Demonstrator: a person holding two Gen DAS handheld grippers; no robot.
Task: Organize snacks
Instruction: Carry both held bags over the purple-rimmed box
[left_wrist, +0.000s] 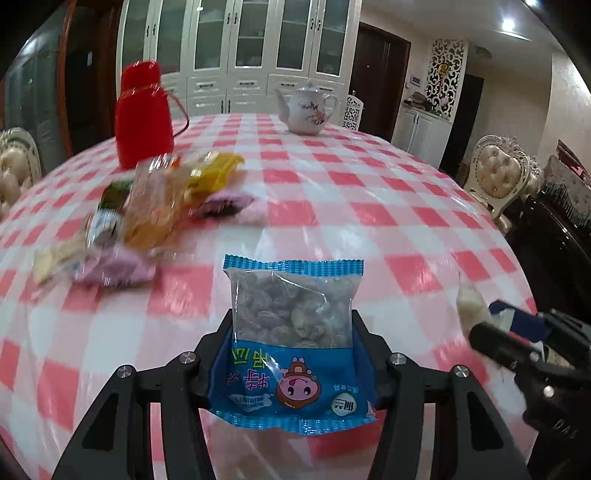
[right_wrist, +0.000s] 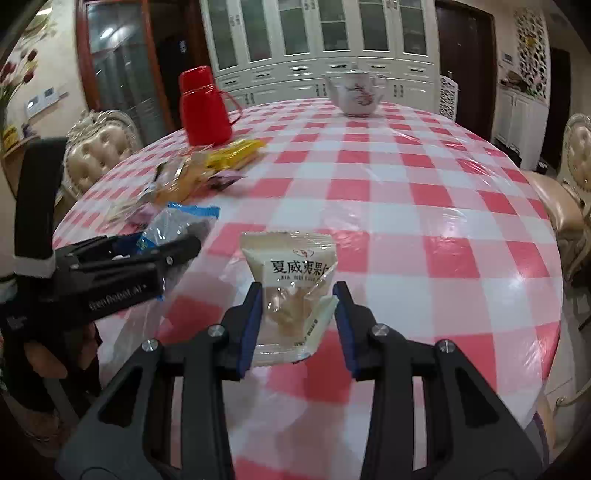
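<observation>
While gripped, blue packet (left_wrist: 293, 343) sits between left tongs (left_wrist: 293, 321).

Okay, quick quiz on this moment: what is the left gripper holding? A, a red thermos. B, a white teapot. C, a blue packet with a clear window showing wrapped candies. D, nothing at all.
C: in the left wrist view the left gripper is shut on the blue packet, while the red thermos and the white teapot stand far back on the checked table.
</observation>
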